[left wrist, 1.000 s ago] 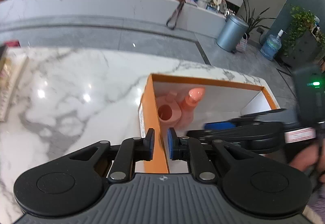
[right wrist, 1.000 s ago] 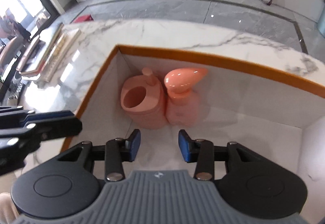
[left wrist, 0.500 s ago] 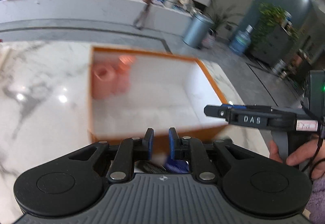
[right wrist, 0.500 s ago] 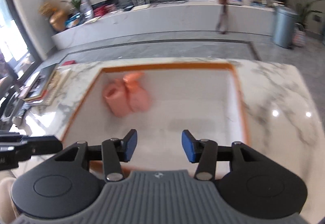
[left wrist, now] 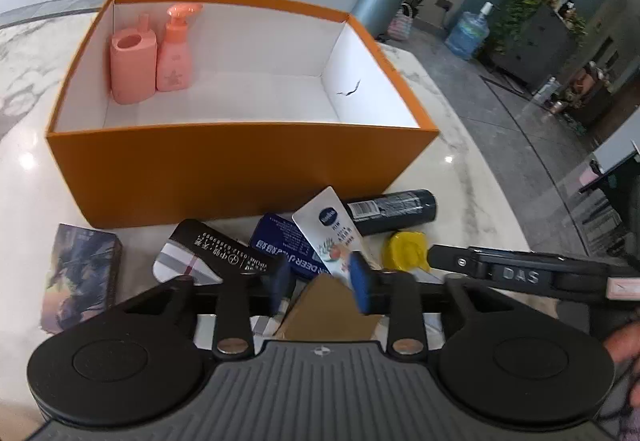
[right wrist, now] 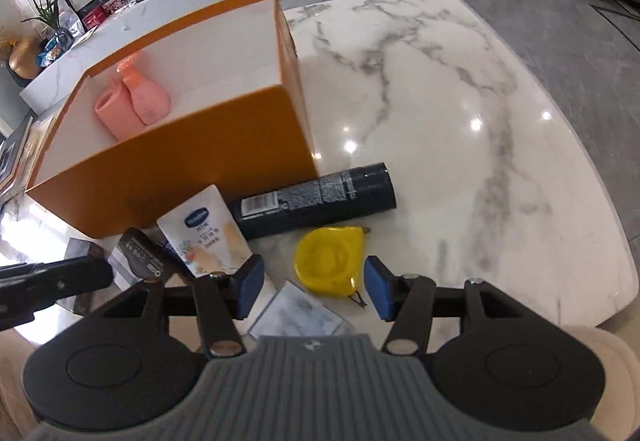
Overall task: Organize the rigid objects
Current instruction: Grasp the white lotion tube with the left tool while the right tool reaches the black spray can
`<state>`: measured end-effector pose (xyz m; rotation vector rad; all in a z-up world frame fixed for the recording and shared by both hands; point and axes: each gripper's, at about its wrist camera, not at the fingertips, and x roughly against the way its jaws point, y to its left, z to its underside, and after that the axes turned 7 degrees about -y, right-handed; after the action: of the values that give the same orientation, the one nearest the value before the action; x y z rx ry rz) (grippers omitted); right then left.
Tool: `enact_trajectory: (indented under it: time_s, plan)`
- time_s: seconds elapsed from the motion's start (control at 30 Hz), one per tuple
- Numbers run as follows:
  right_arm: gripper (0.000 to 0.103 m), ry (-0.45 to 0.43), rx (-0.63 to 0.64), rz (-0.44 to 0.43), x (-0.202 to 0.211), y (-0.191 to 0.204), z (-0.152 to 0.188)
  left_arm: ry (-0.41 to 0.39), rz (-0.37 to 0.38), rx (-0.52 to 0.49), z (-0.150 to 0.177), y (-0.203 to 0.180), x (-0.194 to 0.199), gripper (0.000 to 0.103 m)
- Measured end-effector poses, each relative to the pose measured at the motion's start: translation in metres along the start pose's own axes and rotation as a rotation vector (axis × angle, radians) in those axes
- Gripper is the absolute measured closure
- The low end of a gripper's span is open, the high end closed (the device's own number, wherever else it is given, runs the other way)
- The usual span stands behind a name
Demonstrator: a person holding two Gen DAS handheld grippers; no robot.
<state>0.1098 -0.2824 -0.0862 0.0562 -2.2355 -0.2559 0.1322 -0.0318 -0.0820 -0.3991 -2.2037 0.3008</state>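
1. Both grippers had been drawn back from above the orange box (left wrist: 240, 169) since a second earlier, when they were over its interior, so that the loose items on the near side of it were brought into view.
2. The left gripper (left wrist: 320, 283) was seen over that pile with its jaws opening; nothing was clamped between its blue pads, though a brown cardboard piece (left wrist: 328, 311) lay beneath the gap.
3. The right gripper (right wrist: 314, 291) was likewise opening and held nothing; a yellow tape measure (right wrist: 326, 261) and a clear marbled case (right wrist: 298, 315) were seen on the table below its gap.
4. Inside the box, a pink cup-shaped holder (left wrist: 132, 69) and a pink pump bottle (left wrist: 174, 53) were stood upright side by side, touching, in the far left corner; the remaining floor of the box was bare white.
5. On the marble table (right wrist: 460, 101), just in front of the box's near wall, a dark spray can (right wrist: 316, 199) was laid on its side, with a white Vaseline tube (right wrist: 208, 237) lying beside it and overlapping a blue tin (left wrist: 286, 245).
6. To the left of these, a black box with white print (left wrist: 224, 255) was rested over a plaid item (left wrist: 180, 267), and a printed carton (left wrist: 82, 277) was laid apart at the far left.
7. A person's fingers (left wrist: 622, 341) were glimpsed at the right edge of the left wrist view.
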Motion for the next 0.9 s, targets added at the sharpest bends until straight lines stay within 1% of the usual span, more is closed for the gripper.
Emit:
enact_trajectory:
  time_s: [0.03, 0.07, 0.1, 0.17, 0.23, 0.3, 0.37, 0.43, 0.5, 0.57, 0.63, 0.7, 0.73, 0.77, 0.8, 0.83, 0.9]
  plan:
    - [0.046, -0.004, -0.003, -0.003, 0.000, -0.002, 0.001, -0.001, -0.003, -0.002, 0.002, -0.002, -0.004, 0.049]
    - [0.046, -0.008, 0.001, -0.009, -0.002, -0.004, 0.001, -0.005, -0.009, -0.006, 0.003, -0.003, -0.008, 0.046]
    - [0.047, -0.009, 0.015, -0.017, -0.006, -0.003, -0.001, -0.009, -0.019, -0.006, 0.001, -0.003, -0.015, 0.046]
    - [0.047, -0.010, 0.063, -0.026, -0.012, 0.001, -0.005, 0.002, -0.028, -0.002, 0.001, -0.003, -0.025, 0.043]
    - [0.047, -0.006, 0.132, -0.040, -0.017, 0.004, -0.009, 0.027, -0.024, 0.008, -0.001, -0.001, -0.038, 0.042]
    - [0.047, 0.003, 0.217, -0.034, -0.025, 0.010, -0.014, 0.064, -0.026, 0.017, -0.002, 0.001, -0.050, 0.042]
    - [0.047, 0.013, 0.283, -0.028, -0.032, 0.012, -0.017, 0.084, -0.017, 0.037, -0.002, 0.003, -0.056, 0.043]
    - [0.047, 0.028, 0.325, -0.027, -0.039, 0.014, -0.018, 0.092, 0.005, 0.051, -0.002, 0.003, -0.060, 0.043]
    - [0.047, 0.045, 0.329, -0.026, -0.045, 0.012, -0.019, 0.094, 0.015, 0.044, -0.003, 0.003, -0.063, 0.045]
    - [0.047, 0.059, 0.293, -0.017, -0.051, 0.007, -0.019, 0.087, 0.020, 0.042, -0.002, 0.003, -0.064, 0.050]
    - [0.047, 0.070, 0.244, -0.012, -0.054, 0.001, -0.019, 0.075, 0.039, 0.054, -0.003, 0.003, -0.065, 0.053]
    - [0.047, 0.070, 0.201, -0.003, -0.056, -0.004, -0.020, 0.054, 0.053, 0.063, -0.004, 0.001, -0.063, 0.065]
    - [0.047, 0.067, 0.177, 0.001, -0.056, -0.007, -0.020, 0.042, 0.061, 0.063, -0.006, -0.001, -0.061, 0.076]
    - [0.047, 0.063, 0.146, 0.004, -0.055, -0.011, -0.021, 0.034, 0.067, 0.064, -0.008, -0.002, -0.059, 0.084]
    - [0.046, 0.061, 0.109, 0.004, -0.055, -0.015, -0.022, 0.023, 0.072, 0.060, -0.009, -0.005, -0.054, 0.087]
    - [0.046, 0.062, 0.074, 0.004, -0.055, -0.019, -0.022, 0.011, 0.073, 0.051, -0.010, -0.008, -0.051, 0.093]
    - [0.044, 0.068, -0.014, 0.001, -0.054, -0.028, -0.023, -0.019, 0.068, 0.027, -0.012, -0.015, -0.043, 0.096]
